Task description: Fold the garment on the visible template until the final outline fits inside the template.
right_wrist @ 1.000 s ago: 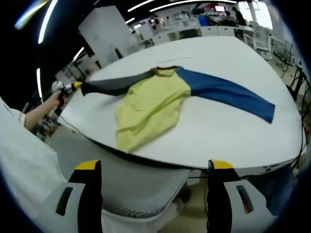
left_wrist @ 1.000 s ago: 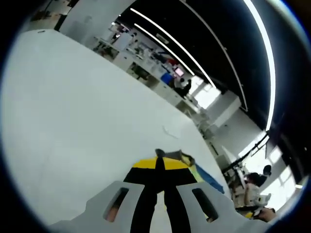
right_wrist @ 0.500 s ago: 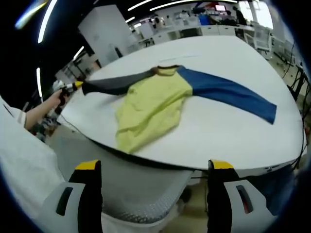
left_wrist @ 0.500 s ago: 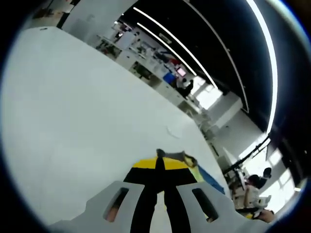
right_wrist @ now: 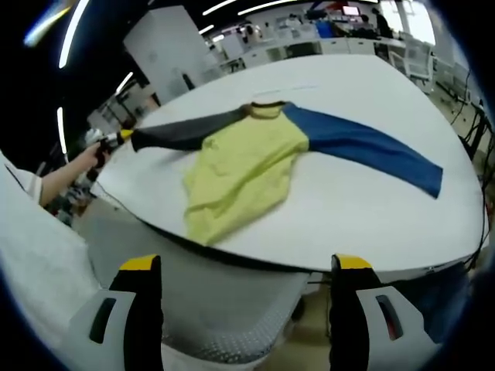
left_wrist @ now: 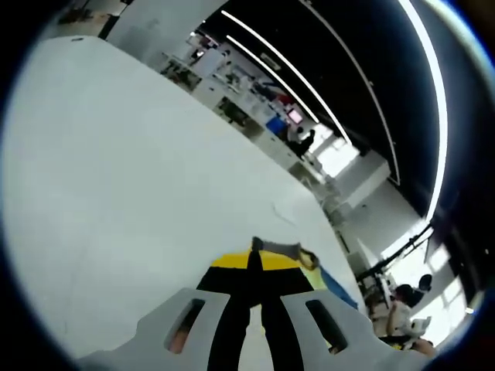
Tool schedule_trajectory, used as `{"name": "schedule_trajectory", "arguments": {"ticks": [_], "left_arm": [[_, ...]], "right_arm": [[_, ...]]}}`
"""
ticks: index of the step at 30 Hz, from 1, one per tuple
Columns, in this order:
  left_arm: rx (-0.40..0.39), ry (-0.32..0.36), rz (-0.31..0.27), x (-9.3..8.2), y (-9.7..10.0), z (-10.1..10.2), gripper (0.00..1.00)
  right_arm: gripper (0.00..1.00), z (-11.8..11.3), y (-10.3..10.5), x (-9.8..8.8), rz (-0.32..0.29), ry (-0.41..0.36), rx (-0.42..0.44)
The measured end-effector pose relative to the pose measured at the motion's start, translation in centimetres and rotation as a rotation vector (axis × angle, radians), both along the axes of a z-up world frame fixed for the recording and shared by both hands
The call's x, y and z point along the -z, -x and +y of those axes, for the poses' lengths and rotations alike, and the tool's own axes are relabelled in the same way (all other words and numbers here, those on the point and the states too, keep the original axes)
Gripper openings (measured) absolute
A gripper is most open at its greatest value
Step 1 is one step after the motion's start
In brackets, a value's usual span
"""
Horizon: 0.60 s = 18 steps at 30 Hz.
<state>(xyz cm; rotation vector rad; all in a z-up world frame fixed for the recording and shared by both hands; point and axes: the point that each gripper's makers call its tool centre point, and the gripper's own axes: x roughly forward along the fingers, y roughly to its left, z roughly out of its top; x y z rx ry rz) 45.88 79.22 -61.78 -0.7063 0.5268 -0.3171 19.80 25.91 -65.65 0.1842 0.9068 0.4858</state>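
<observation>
Garment [right_wrist: 247, 166]: no readable writing; left gripper [right_wrist: 122, 138] clamps sleeve.

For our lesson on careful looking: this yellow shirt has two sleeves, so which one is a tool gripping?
The dark grey sleeve, pinched at its cuff by the left tool; the blue sleeve lies free on the white table.

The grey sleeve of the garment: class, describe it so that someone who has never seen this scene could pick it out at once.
Start at the big white table, where a garment with a yellow-green body lies spread out. From its collar two sleeves run opposite ways; the grey sleeve reaches toward the table edge by the person's arm, its end pinched by the left hand-held gripper. The other sleeve is blue and lies free.
</observation>
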Motion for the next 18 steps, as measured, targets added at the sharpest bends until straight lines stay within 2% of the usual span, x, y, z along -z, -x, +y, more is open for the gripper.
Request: {"name": "schedule_trajectory", "arguments": {"ticks": [8, 18], "left_arm": [[-0.012, 0.004, 0.016, 0.6, -0.3, 0.5, 0.00], [-0.052, 0.062, 0.039, 1.7, -1.3, 1.6, 0.00]], "right_arm": [[0.90, 0.3, -0.3, 0.0, 0.005, 0.002, -0.005], [0.90, 0.9, -1.0, -0.1, 0.002, -0.009, -0.008]]}}
